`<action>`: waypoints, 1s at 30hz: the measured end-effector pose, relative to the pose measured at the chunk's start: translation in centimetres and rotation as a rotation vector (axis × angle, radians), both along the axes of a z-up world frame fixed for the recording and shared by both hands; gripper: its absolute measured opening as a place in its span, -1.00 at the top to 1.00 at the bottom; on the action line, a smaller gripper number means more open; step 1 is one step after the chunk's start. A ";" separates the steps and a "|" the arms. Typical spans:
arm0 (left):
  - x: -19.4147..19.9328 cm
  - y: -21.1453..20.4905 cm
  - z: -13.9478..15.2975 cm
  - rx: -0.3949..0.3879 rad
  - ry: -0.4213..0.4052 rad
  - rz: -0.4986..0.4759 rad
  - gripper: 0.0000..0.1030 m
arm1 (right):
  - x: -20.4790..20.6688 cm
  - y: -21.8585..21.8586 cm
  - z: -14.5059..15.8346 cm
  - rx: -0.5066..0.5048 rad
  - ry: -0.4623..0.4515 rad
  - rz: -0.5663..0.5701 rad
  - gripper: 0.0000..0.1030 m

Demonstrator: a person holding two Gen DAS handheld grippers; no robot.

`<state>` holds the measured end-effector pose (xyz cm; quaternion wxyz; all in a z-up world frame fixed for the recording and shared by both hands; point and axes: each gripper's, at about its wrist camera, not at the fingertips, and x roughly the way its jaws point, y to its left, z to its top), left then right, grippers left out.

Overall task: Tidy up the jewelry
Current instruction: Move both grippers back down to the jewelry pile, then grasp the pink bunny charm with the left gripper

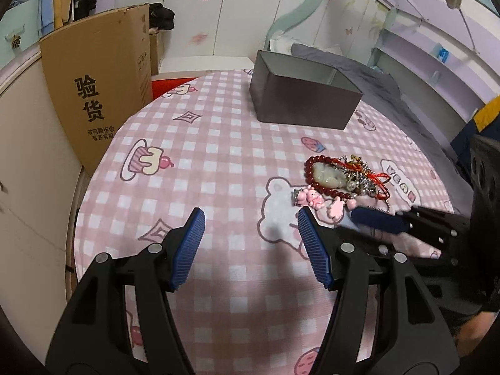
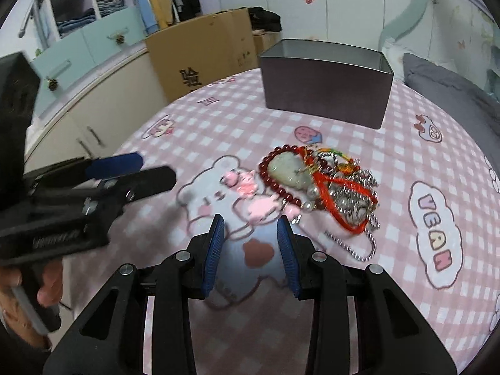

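In the left wrist view, the left gripper (image 1: 251, 218) is held low over the pink checked sheet (image 1: 218, 156) with its blue pads spread wide and nothing between them. A broad stretch of bare sheet is seen ahead and to the left, running to the mattress edge, beyond which a cardboard box (image 1: 97, 90) is stood close against the bed. The jewelry pile (image 1: 343, 178) is found just ahead and to the right of the right-hand pad: a red bead bracelet (image 1: 312, 168) around a pale jade pendant (image 1: 328, 173), with pink charms (image 1: 312, 198) at its near side. The open dark tin box (image 1: 303, 93) is set well beyond the pile, near the far edge. The right gripper (image 1: 375, 218) is seen entering from the right, its tip beside the pile. In the right wrist view, the right gripper (image 2: 250, 234) is shown with its pads at a moderate gap, empty, the pink charms (image 2: 250, 193) lying just ahead of them. The bracelet (image 2: 272, 175), pendant (image 2: 289, 168), red cord (image 2: 337, 200) and silver ball chains (image 2: 359, 206) are heaped to the right. The tin box (image 2: 325, 90) is seen farther back with clear sheet between, and the left gripper (image 2: 131, 172) is held apart at the left.
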<state>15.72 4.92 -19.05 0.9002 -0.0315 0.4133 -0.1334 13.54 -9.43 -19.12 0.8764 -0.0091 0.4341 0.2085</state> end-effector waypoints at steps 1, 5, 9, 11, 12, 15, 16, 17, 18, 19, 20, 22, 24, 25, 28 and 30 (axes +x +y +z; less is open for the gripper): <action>0.0 -0.1 0.0 -0.003 0.002 -0.001 -0.20 | 0.5 0.2 0.0 -0.001 0.003 -0.001 0.36; 0.3 -0.1 -0.4 -0.009 0.012 -0.004 -0.20 | 1.1 0.9 -0.3 -0.040 -0.011 0.004 0.37; 0.6 -0.4 -0.7 -0.013 0.017 -0.017 -0.20 | 1.6 0.6 -0.4 -0.049 -0.012 -0.001 0.56; 0.8 -0.6 -0.7 -0.011 0.016 -0.022 -0.20 | 1.9 0.1 -0.4 -0.028 -0.006 -0.016 0.56; 0.8 -0.7 -0.7 -0.012 0.017 -0.025 -0.20 | 2.0 0.0 -0.4 -0.018 -0.004 -0.027 0.54; 1.0 -0.8 -0.7 -0.015 0.020 -0.026 -0.20 | 2.3 0.1 -0.3 -0.016 -0.007 -0.036 0.51; 1.0 -0.8 -0.7 -0.017 0.020 -0.025 -0.20 | 2.5 0.2 -0.3 -0.017 -0.008 -0.040 0.51; 1.0 -0.8 -0.6 -0.017 0.019 -0.026 -0.20 | 2.6 0.2 -0.3 -0.019 -0.009 -0.044 0.51; 1.1 -0.9 -0.6 -0.016 0.017 -0.028 -0.20 | 2.7 0.2 -0.2 -0.025 -0.011 -0.054 0.51; 1.2 -1.0 -0.5 -0.014 0.016 -0.031 -0.20 | 2.8 0.2 -0.2 -0.043 -0.018 -0.067 0.51; 1.2 -1.0 -0.5 -0.015 0.014 -0.033 -0.20 | 2.8 0.3 -0.1 -0.052 -0.024 -0.070 0.51; 1.4 -1.4 -0.5 -0.024 0.016 -0.052 -0.20 | 2.9 0.1 -0.3 -0.044 -0.013 -0.068 0.51; 1.7 -1.9 -0.8 -0.025 0.024 -0.066 -0.20 | 2.9 -0.5 -0.2 -0.032 -0.007 -0.075 0.51; 1.9 -2.3 -0.9 -0.022 0.028 -0.080 -0.20 | 2.8 -1.0 -0.2 -0.033 -0.009 -0.082 0.51; 2.3 -3.4 -1.2 -0.022 0.034 -0.105 -0.19 | 2.7 -2.2 -0.2 -0.031 -0.005 -0.103 0.51; 2.8 -4.1 -1.4 -0.035 0.040 -0.126 -0.19 | 2.8 -3.0 -0.2 -0.022 -0.002 -0.117 0.51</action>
